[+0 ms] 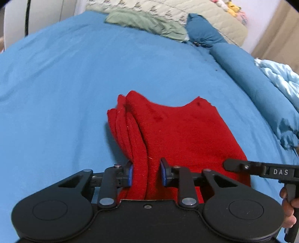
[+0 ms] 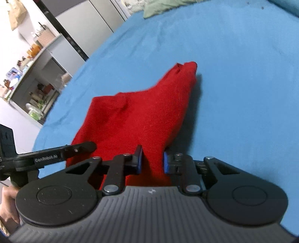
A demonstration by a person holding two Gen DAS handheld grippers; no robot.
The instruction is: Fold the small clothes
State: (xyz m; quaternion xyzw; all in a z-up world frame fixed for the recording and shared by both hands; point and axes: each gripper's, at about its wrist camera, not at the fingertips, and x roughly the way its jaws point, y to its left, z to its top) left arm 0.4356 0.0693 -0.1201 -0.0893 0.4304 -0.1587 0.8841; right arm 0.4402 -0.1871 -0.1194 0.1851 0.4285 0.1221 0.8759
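A red knit garment (image 1: 179, 134) lies folded in several layers on the blue bed sheet (image 1: 65, 84). My left gripper (image 1: 146, 172) is shut on the garment's near left edge, with thick folded cloth between its blue pads (image 1: 130, 175). My right gripper (image 2: 152, 161) is shut on the garment (image 2: 138, 115) at its near right edge, the cloth bunched between its pads (image 2: 166, 162). The right gripper's finger shows at the right in the left wrist view (image 1: 261, 169); the left gripper's finger shows at the left in the right wrist view (image 2: 56, 154).
A green cloth (image 1: 149, 24) and a pale quilt (image 1: 205, 16) lie at the bed's far end. A rolled blue blanket (image 1: 252, 74) runs along the right, with light blue bedding (image 1: 280, 78) beyond. Shelves with clutter (image 2: 35, 84) stand left of the bed.
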